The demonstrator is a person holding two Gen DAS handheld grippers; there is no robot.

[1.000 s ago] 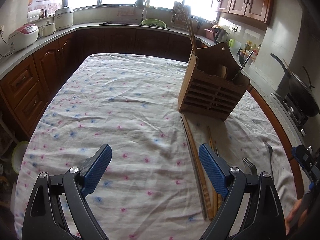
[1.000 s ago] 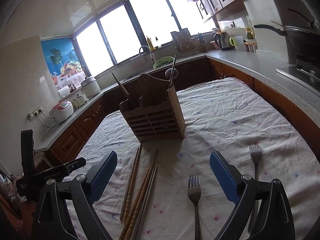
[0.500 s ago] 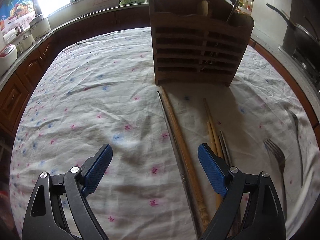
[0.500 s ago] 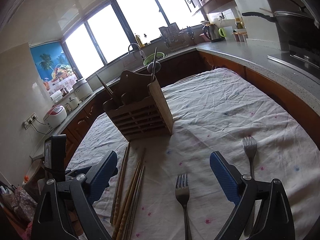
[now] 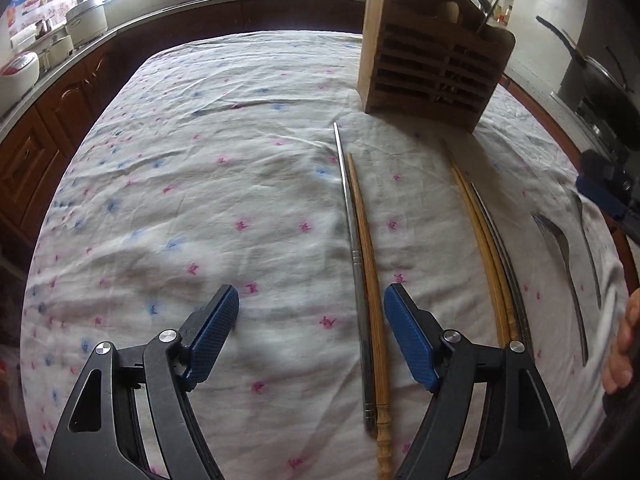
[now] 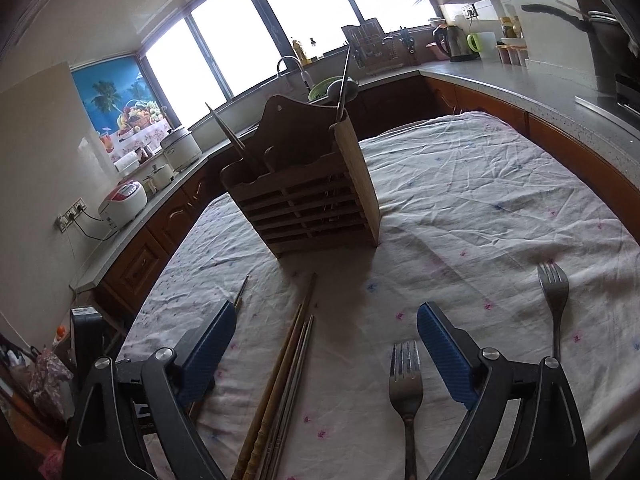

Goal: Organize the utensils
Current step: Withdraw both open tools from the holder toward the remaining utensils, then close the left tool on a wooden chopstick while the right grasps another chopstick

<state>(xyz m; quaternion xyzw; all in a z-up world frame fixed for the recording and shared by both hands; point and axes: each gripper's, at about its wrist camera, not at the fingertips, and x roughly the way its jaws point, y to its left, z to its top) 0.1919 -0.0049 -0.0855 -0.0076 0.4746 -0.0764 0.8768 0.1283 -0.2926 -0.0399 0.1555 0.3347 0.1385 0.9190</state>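
L gripper (image 5: 311,330): dropped nearer chopstick pair (image 5: 362,280), jaws wide, closing, empty. R gripper (image 6: 326,344): same, near fork (image 6: 406,376). Pickup imminent; holder (image 5: 434,56) far.

Utensil holder (image 5: 434,60) stands at the far side of the surface (image 5: 200,200); before it lie two chopstick pairs (image 5: 364,260) — forks (image 5: 560,256) to their right.

Holder: slatted wooden utensil holder (image 5: 434,62) is standing upright on the cloth, already carrying a few utensils.
Left pair: a metal chopstick (image 5: 352,236) and a wooden chopstick (image 5: 366,240) are lying side by side.
Right bundle: more chopsticks (image 6: 286,380) are lying together.
Forks: near fork (image 6: 406,392) and far fork (image 6: 554,300) are lying flat, tines toward holder.
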